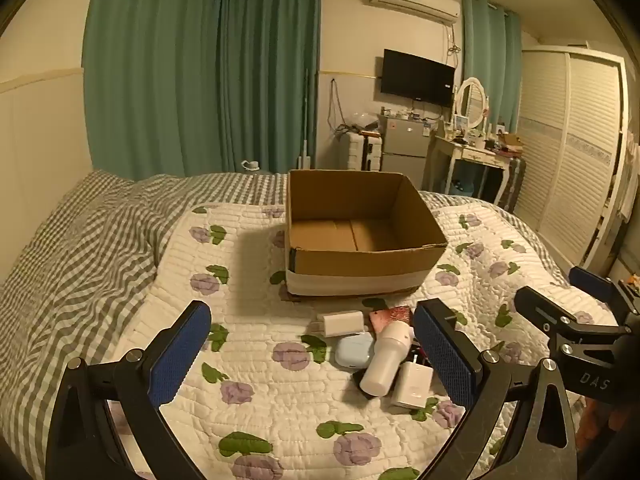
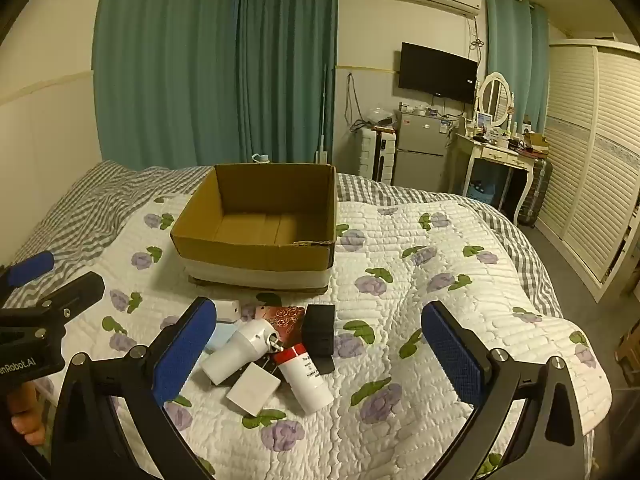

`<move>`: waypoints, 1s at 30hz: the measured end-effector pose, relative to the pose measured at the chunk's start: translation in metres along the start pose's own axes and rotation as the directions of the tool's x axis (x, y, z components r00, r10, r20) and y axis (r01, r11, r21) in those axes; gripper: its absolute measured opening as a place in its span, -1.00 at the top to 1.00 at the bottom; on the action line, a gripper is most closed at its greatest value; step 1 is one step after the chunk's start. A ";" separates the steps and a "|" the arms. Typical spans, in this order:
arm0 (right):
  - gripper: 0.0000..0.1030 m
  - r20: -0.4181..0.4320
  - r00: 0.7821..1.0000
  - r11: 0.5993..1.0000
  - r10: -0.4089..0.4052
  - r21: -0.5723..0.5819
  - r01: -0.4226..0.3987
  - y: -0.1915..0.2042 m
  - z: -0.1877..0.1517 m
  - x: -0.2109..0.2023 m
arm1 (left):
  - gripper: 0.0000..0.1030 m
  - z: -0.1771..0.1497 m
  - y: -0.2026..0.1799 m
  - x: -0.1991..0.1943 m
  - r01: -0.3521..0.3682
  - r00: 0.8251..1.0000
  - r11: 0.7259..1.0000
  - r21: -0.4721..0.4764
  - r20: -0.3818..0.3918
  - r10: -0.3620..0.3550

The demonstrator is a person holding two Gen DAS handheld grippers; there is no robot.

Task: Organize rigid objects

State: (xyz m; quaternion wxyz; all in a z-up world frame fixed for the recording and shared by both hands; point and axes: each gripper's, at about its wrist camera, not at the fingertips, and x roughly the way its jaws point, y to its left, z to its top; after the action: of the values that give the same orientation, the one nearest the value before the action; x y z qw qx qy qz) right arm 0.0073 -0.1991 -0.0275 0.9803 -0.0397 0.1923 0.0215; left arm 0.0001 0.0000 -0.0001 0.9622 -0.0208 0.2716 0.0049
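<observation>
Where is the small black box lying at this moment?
In the right wrist view the black box lies on the floral quilt, in front of the cardboard box, just right of the reddish patterned card and behind the red-capped bottle.

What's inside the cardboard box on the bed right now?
The cardboard box looks empty: only its bare bottom flaps show in both views. The strip of floor just behind its near wall is hidden.

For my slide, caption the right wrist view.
Open right gripper above small items piled before an empty cardboard box.
</observation>
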 end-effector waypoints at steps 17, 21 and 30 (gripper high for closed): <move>-1.00 -0.007 1.000 1.000 0.001 0.001 -0.001 0.002 -0.008 0.003 | -1.00 -0.001 -0.004 -0.002 -0.003 1.000 1.000 0.027 0.007 0.002; -1.00 -0.009 1.000 1.000 0.002 -0.001 -0.002 0.001 -0.008 0.004 | -1.00 -0.001 -0.005 -0.002 -0.004 1.000 1.000 0.028 0.007 0.004; -1.00 -0.013 1.000 1.000 0.002 -0.004 -0.002 0.002 -0.011 0.004 | -1.00 -0.001 -0.004 -0.002 -0.002 1.000 1.000 0.027 0.008 0.002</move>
State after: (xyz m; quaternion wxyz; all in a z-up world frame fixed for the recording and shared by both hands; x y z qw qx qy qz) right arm 0.0069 -0.1976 -0.0390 0.9789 -0.0415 0.1988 0.0225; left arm -0.0019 -0.0037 -0.0001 0.9635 -0.0076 0.2678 0.0023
